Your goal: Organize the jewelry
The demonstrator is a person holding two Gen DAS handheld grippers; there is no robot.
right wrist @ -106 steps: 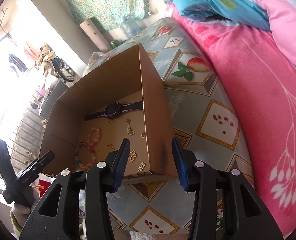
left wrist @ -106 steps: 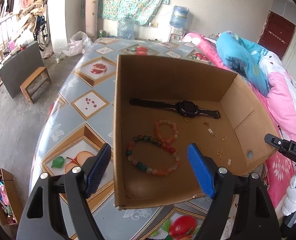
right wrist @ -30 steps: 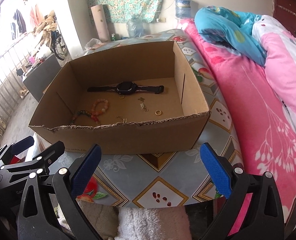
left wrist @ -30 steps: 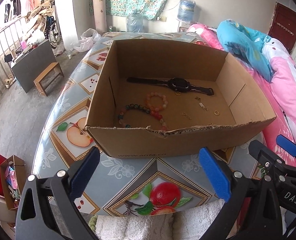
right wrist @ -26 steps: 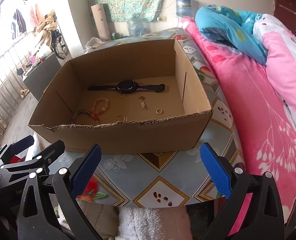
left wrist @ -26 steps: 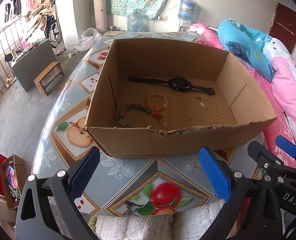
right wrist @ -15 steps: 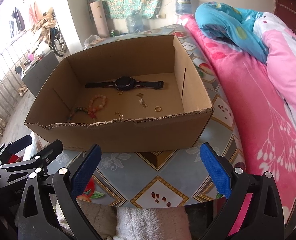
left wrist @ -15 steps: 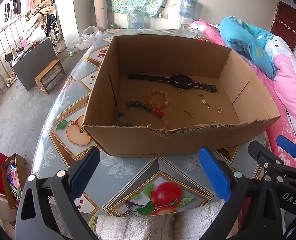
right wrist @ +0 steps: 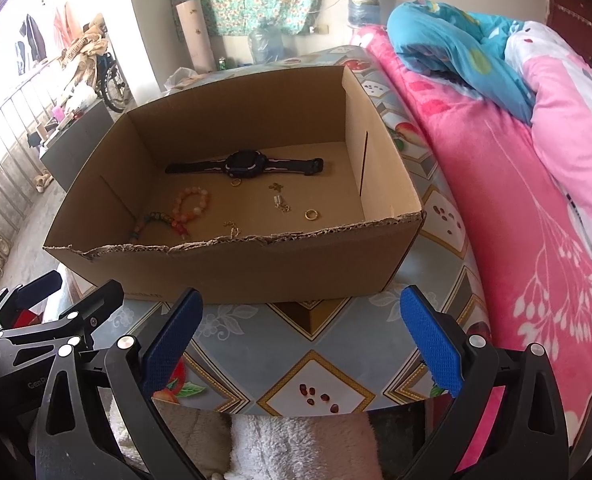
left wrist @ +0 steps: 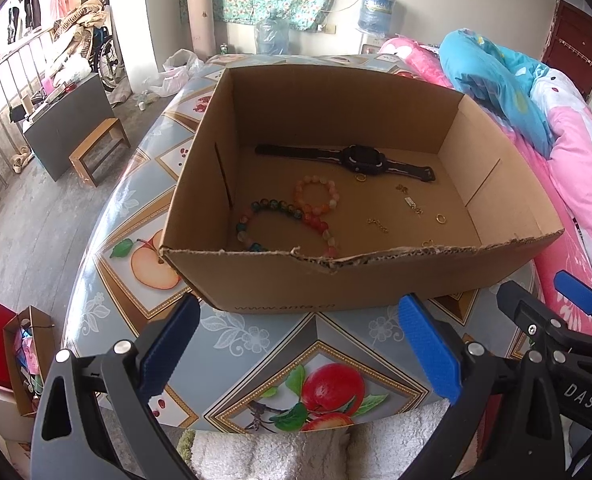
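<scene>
Both tools are in front of the box (left wrist: 280,280), outside its near wall, and nothing is held. The left tool (left wrist: 296,344) has its blue pads wide apart, and the right tool (right wrist: 300,332) the same. Each hangs over the surface (left wrist: 256,344) with the fruit pattern, close to the torn front edge of the box but not touching it.

All the jewelry lies on the box floor, so it is ahead of the tools and below the rim; any reach must go up over the near wall and then down. The watch (left wrist: 360,158) lies near the far wall, with its long axis running left to right, across the line of the tools. The two bead bracelets (left wrist: 292,216) sit in the left half, the smaller orange one touching the larger one; in my judgement the left tool is nearer to them. The small gold pieces are scattered in the right half: a ring (right wrist: 311,214), a short chain (left wrist: 378,225) and a clasp (right wrist: 279,202). These seem closer to the right tool, but they are tiny and flat, so a pinch there will need care
</scene>
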